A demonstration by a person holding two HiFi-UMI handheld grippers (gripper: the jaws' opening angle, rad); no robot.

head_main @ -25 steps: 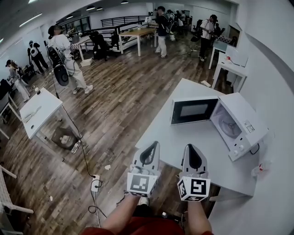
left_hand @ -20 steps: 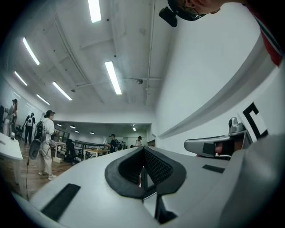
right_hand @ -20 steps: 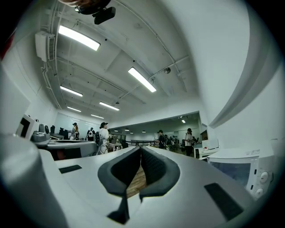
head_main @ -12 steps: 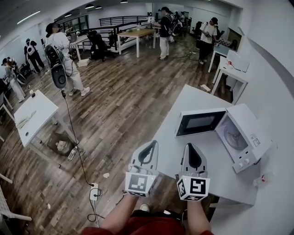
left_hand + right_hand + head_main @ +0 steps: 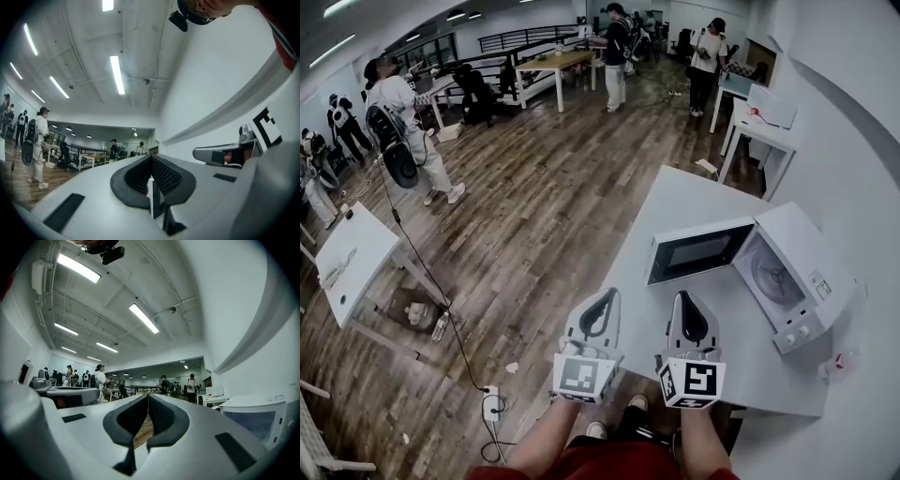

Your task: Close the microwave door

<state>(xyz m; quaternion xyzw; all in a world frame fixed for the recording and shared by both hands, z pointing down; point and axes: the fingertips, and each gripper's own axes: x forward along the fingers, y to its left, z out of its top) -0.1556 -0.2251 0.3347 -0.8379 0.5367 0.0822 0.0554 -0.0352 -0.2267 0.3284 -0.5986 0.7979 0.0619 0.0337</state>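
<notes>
A white microwave (image 5: 802, 272) stands on a white table (image 5: 675, 206) against the right wall. Its door (image 5: 694, 250) hangs wide open, swung out to the left, and the cavity with its turntable (image 5: 772, 274) shows. My left gripper (image 5: 610, 293) and right gripper (image 5: 683, 296) are held side by side above the table's near edge, short of the door and apart from it. Both are shut with nothing between the pads. The right gripper view has the microwave (image 5: 255, 416) at its right edge. In the left gripper view the jaws (image 5: 151, 157) meet, with the right gripper (image 5: 225, 154) beside them.
A power strip and cable (image 5: 492, 403) lie on the wooden floor at my left. Another white table (image 5: 347, 262) stands further left. Several people stand about the room, the nearest a person with a backpack (image 5: 398, 131). A small object (image 5: 836, 361) sits at the table's right edge by the wall.
Both grippers have travelled level, side by side, with their jaws still shut. The table and microwave have shifted in the head view, and the open door now lies closer ahead of the grippers.
</notes>
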